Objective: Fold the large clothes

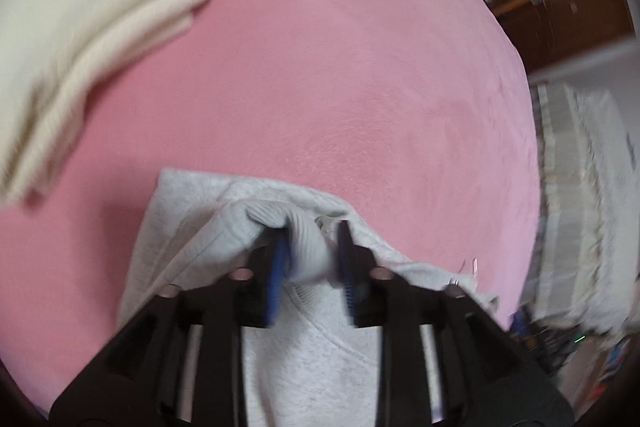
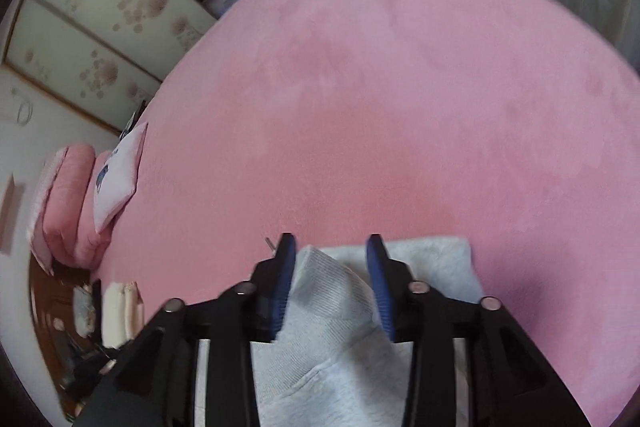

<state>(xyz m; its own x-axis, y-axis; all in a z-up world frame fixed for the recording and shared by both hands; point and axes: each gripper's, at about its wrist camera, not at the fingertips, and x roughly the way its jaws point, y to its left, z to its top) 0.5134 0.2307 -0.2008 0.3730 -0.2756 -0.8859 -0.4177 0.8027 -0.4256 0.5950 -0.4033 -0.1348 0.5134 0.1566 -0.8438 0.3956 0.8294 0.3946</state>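
Observation:
A light grey sweatshirt (image 1: 312, 347) lies folded on the pink bed cover (image 1: 340, 67), right under both grippers. In the left wrist view a bunched ribbed cuff (image 1: 264, 215) sits between the blue pads (image 1: 280, 263) of my left gripper (image 1: 312, 233); the jaws stand apart and do not pinch it. In the right wrist view the ribbed grey edge (image 2: 332, 291) of the sweatshirt (image 2: 320, 387) lies loose between the spread jaws of my right gripper (image 2: 330, 241), with a gap beside the right pad (image 2: 380, 275). Both grippers point steeply down at the bed.
A folded cream garment (image 1: 80, 19) lies on the bed at far left. The pink cover (image 2: 380, 87) stretches ahead. Pink pillows (image 2: 76, 203) and a white cushion (image 2: 120, 171) sit at the bed's left end. Flowered closet doors (image 2: 100, 7) and wooden furniture (image 1: 560, 15) stand beyond the edges.

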